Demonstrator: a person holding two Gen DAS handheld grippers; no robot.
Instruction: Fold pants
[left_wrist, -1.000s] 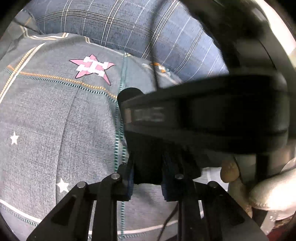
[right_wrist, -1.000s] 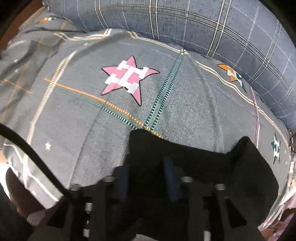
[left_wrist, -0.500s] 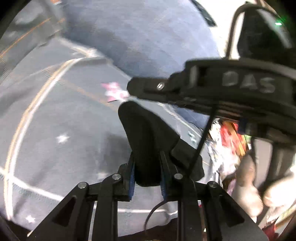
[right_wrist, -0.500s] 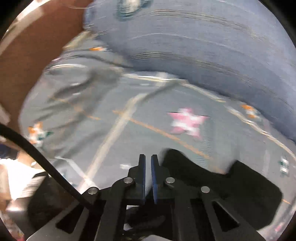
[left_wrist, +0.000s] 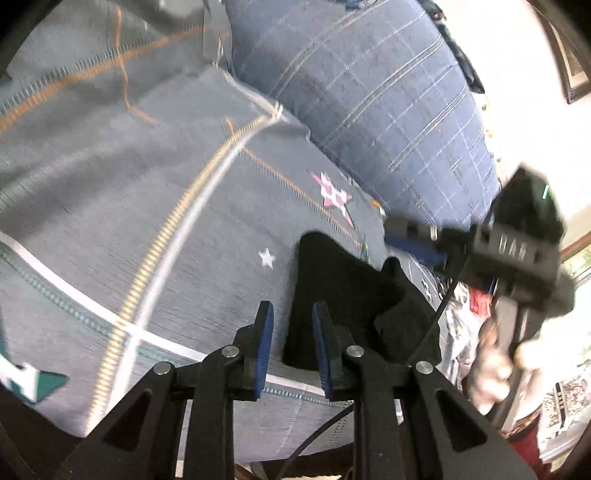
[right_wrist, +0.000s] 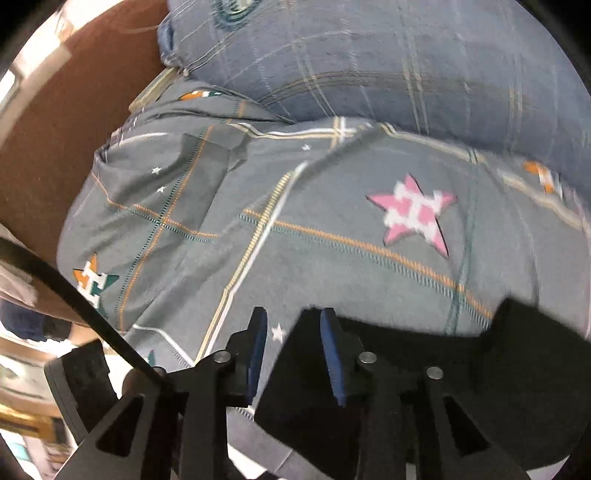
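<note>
Pants (left_wrist: 343, 295) are lying as a dark bundle on the bed (left_wrist: 110, 221), on the grey star-print cover just below the blue plaid pillow (left_wrist: 369, 92). Looks to me like they're already folded down small, so we're near the end or between folds.

Biggest risk from here: the cloth is soft and stacked, so if either tool drags across it or pinches only the top layer, the fold slides apart and you get a lopsided lump. The cable hanging near the bundle could snag an edge too.

Left gripper (left_wrist: 291, 343) has its jaws a bit apart with nothing pinched; the edge of the dark cloth sits right by its right pad (left_wrist: 323, 343), but I don't see it pressing. Right gripper (right_wrist: 293, 350) has just been opening its jaws, and now they stand partly open over the cover with the cloth edge behind the right-hand pad (right_wrist: 332, 354), nothing clamped between them.
</note>
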